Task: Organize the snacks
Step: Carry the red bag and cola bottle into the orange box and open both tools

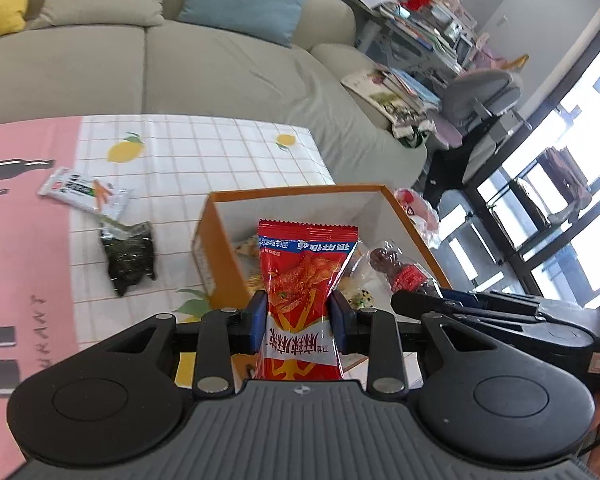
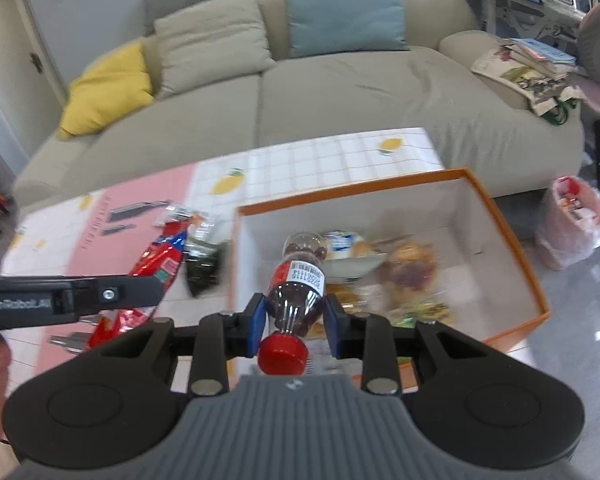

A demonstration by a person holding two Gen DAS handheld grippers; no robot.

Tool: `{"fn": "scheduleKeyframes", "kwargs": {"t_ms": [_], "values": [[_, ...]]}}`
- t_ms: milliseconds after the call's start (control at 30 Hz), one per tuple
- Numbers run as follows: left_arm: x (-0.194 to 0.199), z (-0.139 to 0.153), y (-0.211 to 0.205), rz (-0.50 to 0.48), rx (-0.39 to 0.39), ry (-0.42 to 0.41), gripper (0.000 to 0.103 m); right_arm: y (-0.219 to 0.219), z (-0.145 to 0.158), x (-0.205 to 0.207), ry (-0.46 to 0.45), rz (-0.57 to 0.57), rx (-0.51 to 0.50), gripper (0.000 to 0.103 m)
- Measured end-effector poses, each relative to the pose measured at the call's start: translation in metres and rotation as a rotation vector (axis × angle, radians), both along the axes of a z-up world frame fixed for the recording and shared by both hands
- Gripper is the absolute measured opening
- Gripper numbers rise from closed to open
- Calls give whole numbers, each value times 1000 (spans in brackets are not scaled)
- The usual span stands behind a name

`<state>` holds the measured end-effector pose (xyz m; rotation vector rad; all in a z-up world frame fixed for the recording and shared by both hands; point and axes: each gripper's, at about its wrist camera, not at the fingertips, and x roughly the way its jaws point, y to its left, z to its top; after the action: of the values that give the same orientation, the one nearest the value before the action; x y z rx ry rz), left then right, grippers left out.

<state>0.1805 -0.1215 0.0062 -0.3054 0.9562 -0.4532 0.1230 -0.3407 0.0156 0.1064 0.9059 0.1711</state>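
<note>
Box (image 1: 220, 256) on table (image 1: 228, 148), two snack packets (image 1: 86, 194) left of it, sofa (image 1: 220, 68) behind

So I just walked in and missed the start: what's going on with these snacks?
A person is sorting snacks into an orange cardboard box on the table. The left gripper is shut on a red foil snack packet, held just short of the box. The right gripper is shut on a small red-capped bottle of dark candies, held over the box, which already holds several snacks. A white snack bar wrapper and a dark green seaweed packet lie on the table.
</note>
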Motion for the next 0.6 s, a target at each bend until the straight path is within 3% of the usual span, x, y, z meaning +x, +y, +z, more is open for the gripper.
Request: {"fn": "scheduleKeyframes", "kwargs": {"t_ms": [600], "values": [[56,-50,-95,-153,110,121,36,-70,-68,73,160,55,-263,29]]}}
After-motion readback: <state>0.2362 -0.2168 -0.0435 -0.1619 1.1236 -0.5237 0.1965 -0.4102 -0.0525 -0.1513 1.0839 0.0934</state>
